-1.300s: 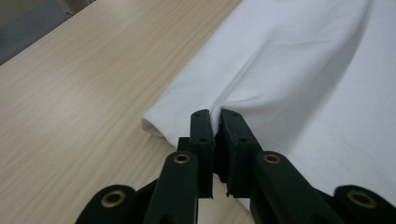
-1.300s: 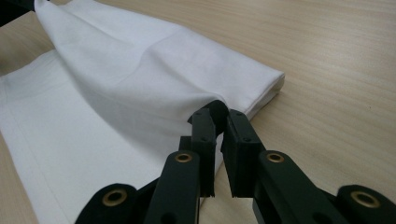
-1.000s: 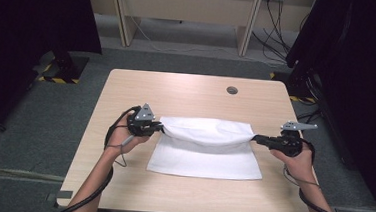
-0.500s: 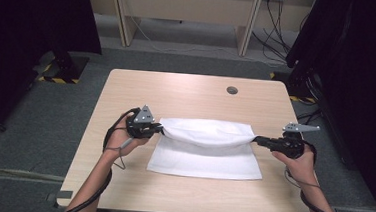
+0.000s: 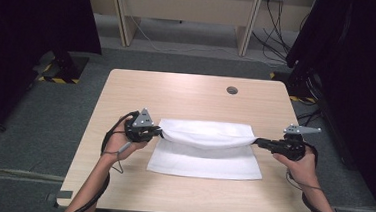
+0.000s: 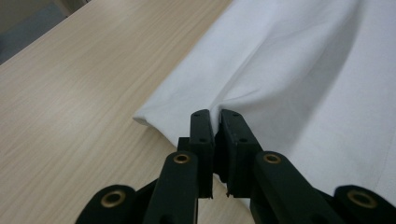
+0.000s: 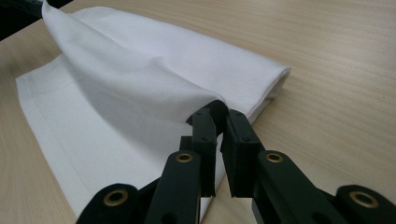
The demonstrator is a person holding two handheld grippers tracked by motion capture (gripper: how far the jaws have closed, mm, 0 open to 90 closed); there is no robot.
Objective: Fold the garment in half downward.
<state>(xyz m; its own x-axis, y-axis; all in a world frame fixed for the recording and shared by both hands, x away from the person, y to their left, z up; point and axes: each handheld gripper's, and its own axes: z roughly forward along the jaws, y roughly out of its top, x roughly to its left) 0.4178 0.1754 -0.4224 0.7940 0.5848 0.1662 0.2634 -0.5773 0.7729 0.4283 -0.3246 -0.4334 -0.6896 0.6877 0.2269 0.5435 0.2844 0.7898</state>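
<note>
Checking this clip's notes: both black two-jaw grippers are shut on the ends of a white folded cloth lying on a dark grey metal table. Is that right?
Not quite: the table is light wood-grain, not dark grey metal, as the high view shows. The rest holds: the left gripper and right gripper are each shut on an end of the white folded cloth.

- The white cloth (image 5: pixel 205 150) lies on the wooden table (image 5: pixel 192 94) — its far layer lifted, sagging between both grippers.
- Left gripper (image 5: pixel 157 131) pinches one far corner.
- Right gripper (image 5: pixel 259 141) pinches the other — both jaws closed.
</note>
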